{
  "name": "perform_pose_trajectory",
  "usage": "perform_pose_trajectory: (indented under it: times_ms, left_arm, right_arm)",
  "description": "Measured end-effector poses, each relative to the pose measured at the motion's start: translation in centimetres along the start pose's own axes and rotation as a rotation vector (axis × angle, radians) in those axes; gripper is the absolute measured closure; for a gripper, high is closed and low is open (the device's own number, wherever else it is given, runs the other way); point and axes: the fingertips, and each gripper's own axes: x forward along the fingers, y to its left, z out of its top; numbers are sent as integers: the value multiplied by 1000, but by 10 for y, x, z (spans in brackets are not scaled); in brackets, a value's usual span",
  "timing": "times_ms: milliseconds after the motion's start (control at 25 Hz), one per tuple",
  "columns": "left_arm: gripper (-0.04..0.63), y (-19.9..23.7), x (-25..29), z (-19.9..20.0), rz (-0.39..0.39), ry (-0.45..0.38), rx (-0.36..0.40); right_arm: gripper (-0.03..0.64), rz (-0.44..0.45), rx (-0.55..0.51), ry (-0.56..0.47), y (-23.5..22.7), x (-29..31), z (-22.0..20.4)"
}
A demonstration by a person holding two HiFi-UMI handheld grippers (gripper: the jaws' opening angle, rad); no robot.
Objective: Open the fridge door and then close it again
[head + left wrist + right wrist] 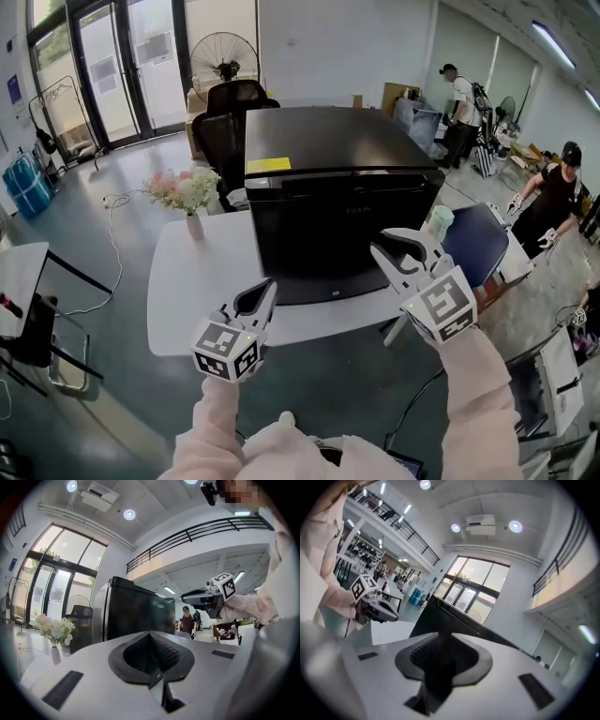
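Fridge [328,216] door's shut; your right gripper [390,243] jaws sit narrowly parted, left gripper [267,289] jaws together, both empty. Bump that door hard and the fridge could slide.

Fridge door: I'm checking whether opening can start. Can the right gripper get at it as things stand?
Probably yes. The right gripper is just in front of the fridge door, near its right side. Its fingers are apart and empty, and nothing stands between gripper and door.
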Motion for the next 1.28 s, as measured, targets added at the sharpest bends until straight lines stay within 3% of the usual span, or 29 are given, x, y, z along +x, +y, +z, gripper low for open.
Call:
perform_pose_trajectory:
  times_ms: [200, 600, 880, 1280]
  left_arm:
    - [583, -6, -4, 4, 3, -9, 5]
    - [583, -18, -13, -6, 44, -14, -1]
    - [583, -24, -16, -30, 41, 6, -34]
    - [583, -32, -19, -50, 40, -4, -68]
  right_arm:
    - [546, -28, 304, -116, 5, -18, -9]
    - [569, -140, 652, -196, 49, -28, -52]
    - [598, -202, 717, -158, 86, -27, -77]
    - [609, -155, 763, -89, 126, -14, -94]
